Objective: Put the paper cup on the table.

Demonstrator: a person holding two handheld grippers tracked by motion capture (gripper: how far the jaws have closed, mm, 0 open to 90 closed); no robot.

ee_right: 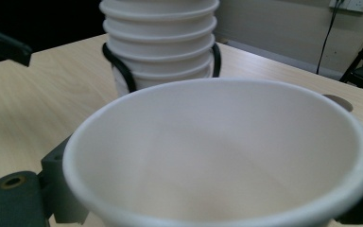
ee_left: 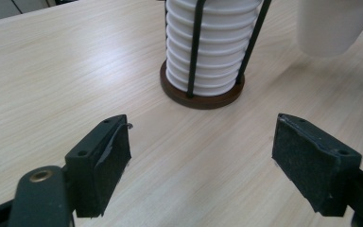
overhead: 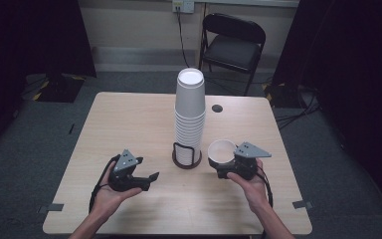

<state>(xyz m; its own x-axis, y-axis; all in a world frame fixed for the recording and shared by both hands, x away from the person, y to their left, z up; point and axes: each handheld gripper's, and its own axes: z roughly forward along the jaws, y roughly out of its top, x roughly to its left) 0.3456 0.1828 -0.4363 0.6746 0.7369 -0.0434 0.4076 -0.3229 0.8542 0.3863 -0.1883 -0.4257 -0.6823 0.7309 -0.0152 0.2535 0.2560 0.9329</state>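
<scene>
- My right gripper (overhead: 227, 162) pinches a single cup (overhead: 221, 151) by its wall, mouth up, off the table and just right of the stack (overhead: 189, 112). In the right gripper view the cup (ee_right: 222, 156) sits between the jaws.
- My left gripper (overhead: 146, 181) hovers near the front edge, left of the holder (overhead: 186, 155); its jaws stand spread with nothing between them, pads (ee_left: 113, 163) bare.
- The stack stands inverted in the holder at the table's (overhead: 129, 124) centre.
- Progress, as I judge it: one cup is free of the stack and in hand; setting it down remains, and the tall stack suggests much work left.
- Markings: no brand, label or writing legible on cups, holder or grippers.
</scene>
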